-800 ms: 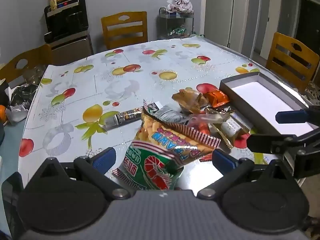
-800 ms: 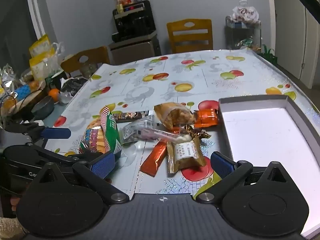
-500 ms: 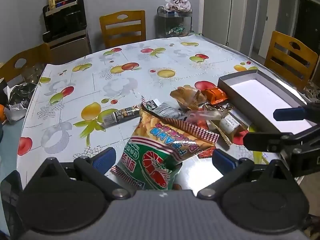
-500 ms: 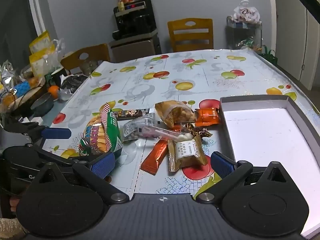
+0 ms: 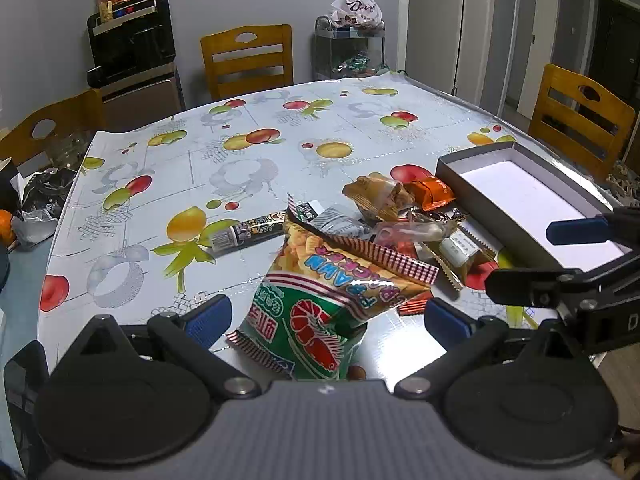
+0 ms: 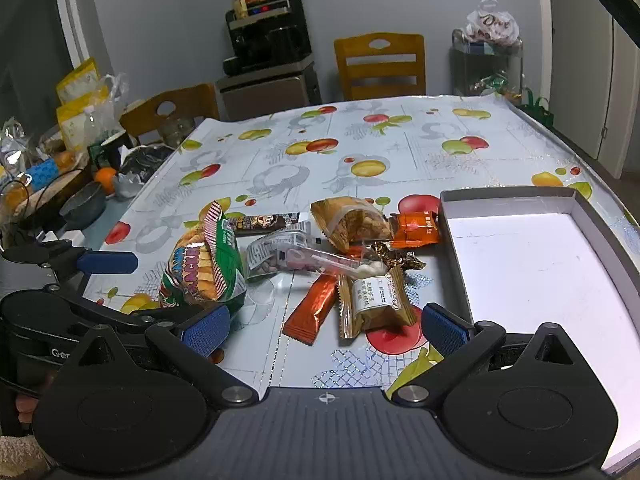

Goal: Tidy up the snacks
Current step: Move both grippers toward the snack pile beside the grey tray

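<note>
A pile of snacks lies on the fruit-print table. A green prawn-cracker bag [image 5: 324, 300] sits between the wide-open fingers of my left gripper [image 5: 326, 318]; it also shows in the right wrist view [image 6: 204, 264]. My right gripper [image 6: 324, 326] is open and empty, just in front of a gold pastry packet [image 6: 376, 300] and an orange bar [image 6: 314, 306]. A grey box [image 6: 528, 196] with a white floor stands empty at the right; it also shows in the left wrist view [image 5: 500, 204].
More snacks in the pile: a dark chocolate bar [image 6: 266, 222], a brown crisp pouch [image 6: 352, 222], an orange packet [image 6: 416, 230], a clear nut packet [image 6: 276, 254]. Wooden chairs [image 5: 248, 60] ring the table. Clutter and a bowl [image 6: 82, 212] lie off the left edge.
My left gripper has drawn back a little toward the near edge, so the prawn-cracker bag shows more fully between its fingers. The right gripper has hardly moved. Both stay open.
</note>
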Demonstrator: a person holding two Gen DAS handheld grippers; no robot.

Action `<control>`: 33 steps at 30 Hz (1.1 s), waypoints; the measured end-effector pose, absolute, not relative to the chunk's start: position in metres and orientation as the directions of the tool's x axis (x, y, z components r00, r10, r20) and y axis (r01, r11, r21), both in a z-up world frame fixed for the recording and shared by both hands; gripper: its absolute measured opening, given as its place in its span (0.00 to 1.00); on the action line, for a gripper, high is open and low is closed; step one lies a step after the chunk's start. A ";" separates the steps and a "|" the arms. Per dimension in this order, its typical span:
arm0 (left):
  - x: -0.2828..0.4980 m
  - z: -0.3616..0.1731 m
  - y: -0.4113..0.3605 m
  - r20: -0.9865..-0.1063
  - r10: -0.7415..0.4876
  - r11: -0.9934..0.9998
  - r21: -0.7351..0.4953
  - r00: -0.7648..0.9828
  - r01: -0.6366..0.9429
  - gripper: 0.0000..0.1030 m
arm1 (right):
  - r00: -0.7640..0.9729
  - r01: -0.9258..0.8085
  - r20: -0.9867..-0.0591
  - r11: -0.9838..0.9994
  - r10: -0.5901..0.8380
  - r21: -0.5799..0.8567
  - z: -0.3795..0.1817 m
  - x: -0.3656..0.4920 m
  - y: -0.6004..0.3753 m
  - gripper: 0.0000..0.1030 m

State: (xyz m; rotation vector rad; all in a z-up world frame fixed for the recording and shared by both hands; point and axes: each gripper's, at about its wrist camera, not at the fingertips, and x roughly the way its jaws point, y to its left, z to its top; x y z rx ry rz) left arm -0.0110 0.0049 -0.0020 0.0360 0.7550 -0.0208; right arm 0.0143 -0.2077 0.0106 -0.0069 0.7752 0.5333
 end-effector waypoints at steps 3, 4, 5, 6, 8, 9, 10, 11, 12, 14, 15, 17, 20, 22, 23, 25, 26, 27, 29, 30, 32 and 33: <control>-0.011 -0.002 0.004 -0.685 -0.002 0.999 0.029 0.728 0.030 1.00 | 0.587 -0.457 -0.669 0.869 0.456 0.191 0.010 0.015 -0.208 1.00; -0.011 -0.002 0.004 -0.685 -0.002 0.999 0.029 0.729 0.029 1.00 | 0.586 -0.456 -0.671 0.869 0.455 0.192 0.010 0.014 -0.208 1.00; -0.011 -0.002 0.004 -0.685 -0.003 0.999 0.028 0.728 0.030 1.00 | 0.585 -0.455 -0.672 0.869 0.455 0.192 0.010 0.015 -0.209 1.00; -0.011 -0.002 0.004 -0.685 -0.001 0.999 0.030 0.729 0.030 1.00 | 0.585 -0.456 -0.672 0.869 0.455 0.192 0.010 0.014 -0.209 1.00; -0.011 -0.002 0.004 -0.686 0.001 0.999 0.032 0.728 0.029 1.00 | 0.586 -0.455 -0.672 0.870 0.454 0.190 0.010 0.014 -0.209 1.00; -0.011 -0.002 0.004 -0.686 0.001 0.999 0.032 0.728 0.028 1.00 | 0.586 -0.455 -0.672 0.870 0.453 0.190 0.009 0.014 -0.209 1.00; -0.011 -0.003 0.004 -0.686 0.002 0.999 0.032 0.728 0.028 1.00 | 0.585 -0.455 -0.672 0.870 0.454 0.192 0.010 0.014 -0.209 1.00; -0.011 -0.003 0.004 -0.686 0.002 0.999 0.032 0.728 0.028 1.00 | 0.584 -0.455 -0.673 0.870 0.454 0.192 0.010 0.014 -0.208 1.00; -0.011 -0.003 0.004 -0.686 0.002 0.999 0.031 0.728 0.027 1.00 | 0.583 -0.454 -0.674 0.870 0.454 0.193 0.009 0.014 -0.209 1.00; -0.011 -0.004 0.004 -0.686 0.002 0.999 0.032 0.728 0.027 1.00 | 0.581 -0.453 -0.676 0.870 0.453 0.194 0.008 0.014 -0.208 1.00; -0.011 -0.004 0.004 -0.686 0.002 0.999 0.031 0.728 0.027 1.00 | 0.580 -0.453 -0.677 0.870 0.453 0.194 0.007 0.015 -0.208 1.00; -0.011 -0.004 0.005 -0.686 0.002 0.999 0.031 0.728 0.027 1.00 | 0.580 -0.454 -0.678 0.870 0.452 0.192 0.006 0.014 -0.208 1.00; -0.011 -0.005 0.005 -0.686 0.001 0.999 0.030 0.727 0.027 1.00 | 0.580 -0.452 -0.679 0.871 0.450 0.192 0.006 0.014 -0.208 1.00; -0.011 -0.005 0.005 -0.685 0.001 0.999 0.031 0.728 0.027 1.00 | 0.580 -0.452 -0.678 0.871 0.451 0.192 0.006 0.014 -0.208 1.00; -0.011 -0.005 0.005 -0.686 0.002 0.999 0.032 0.728 0.027 1.00 | 0.580 -0.451 -0.679 0.872 0.449 0.191 0.006 0.014 -0.208 1.00; -0.011 -0.006 0.006 -0.686 0.003 0.999 0.033 0.727 0.026 1.00 | 0.579 -0.450 -0.681 0.872 0.448 0.192 0.005 0.015 -0.208 1.00; -0.011 -0.006 0.006 -0.687 0.003 0.999 0.032 0.727 0.026 1.00 | 0.578 -0.450 -0.682 0.872 0.448 0.192 0.005 0.015 -0.208 1.00; -0.011 -0.007 0.006 -0.687 0.003 0.999 0.031 0.727 0.026 1.00 | 0.578 -0.450 -0.682 0.872 0.448 0.192 0.005 0.015 -0.208 1.00; -0.011 -0.007 0.006 -0.686 0.004 0.999 0.032 0.727 0.026 1.00 | 0.578 -0.450 -0.682 0.872 0.448 0.192 0.005 0.015 -0.208 1.00; -0.011 -0.007 0.006 -0.687 0.004 0.999 0.032 0.727 0.026 1.00 | 0.578 -0.450 -0.682 0.872 0.448 0.193 0.005 0.015 -0.208 1.00; -0.011 -0.007 0.006 -0.687 0.003 0.999 0.032 0.727 0.026 1.00 | 0.577 -0.449 -0.683 0.873 0.448 0.193 0.005 0.015 -0.208 1.00; -0.011 -0.007 0.006 -0.687 0.003 0.999 0.032 0.727 0.026 1.00 | 0.576 -0.449 -0.684 0.872 0.448 0.193 0.005 0.015 -0.207 1.00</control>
